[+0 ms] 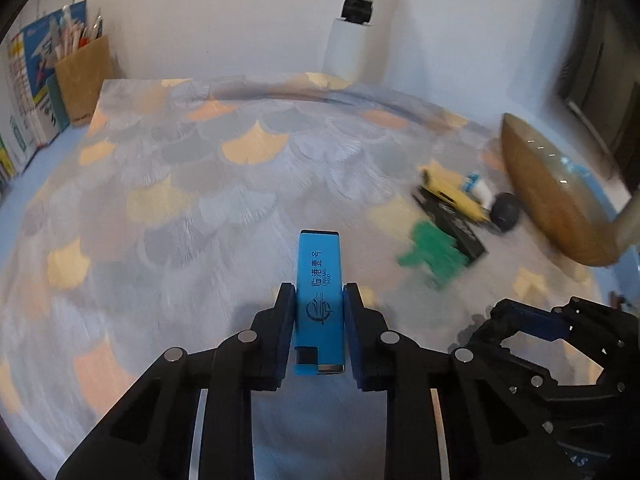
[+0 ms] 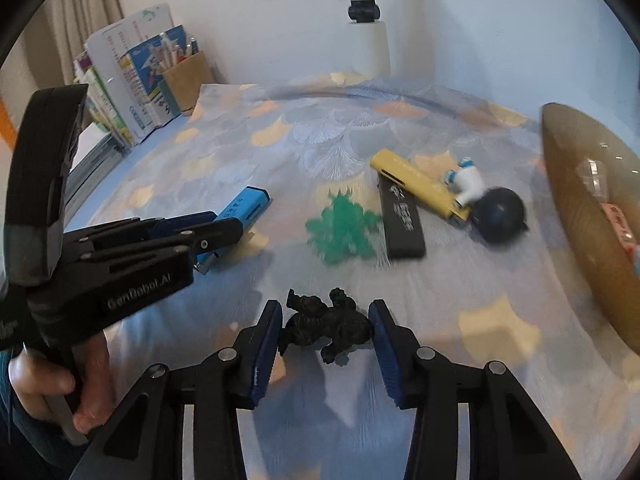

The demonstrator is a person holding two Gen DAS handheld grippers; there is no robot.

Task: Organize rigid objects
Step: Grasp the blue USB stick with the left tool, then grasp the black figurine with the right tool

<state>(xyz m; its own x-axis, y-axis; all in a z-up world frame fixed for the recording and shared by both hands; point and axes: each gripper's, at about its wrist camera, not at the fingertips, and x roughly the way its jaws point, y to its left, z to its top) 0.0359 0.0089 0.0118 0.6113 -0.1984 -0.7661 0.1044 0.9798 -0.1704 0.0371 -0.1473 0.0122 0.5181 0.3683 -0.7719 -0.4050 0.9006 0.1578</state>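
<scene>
The left gripper is seen at the lower middle of its own view, closed tight on a blue lighter, which is pinched at its flanks with its metal end toward the camera. In the right wrist view the same lighter is seen at the left of centre, low over the patterned cloth; whether it is lifted clear cannot be told.

The right gripper is found at the lower middle of its view, its jaws partly closed around a small black figurine. The blue pads appear to touch the figurine's sides, though a firm grip cannot be confirmed.

Further out, right of centre, several items are left loose on the cloth: a green toy, a black lighter, a yellow lighter, a white and blue figure and a dark ball, the last three bunched together. At the right edge a wooden bowl is seen, with something pale and pinkish inside that cannot be made out.

The work is judged to be at an early stage: two items are being taken up, and five are left to sort.
</scene>
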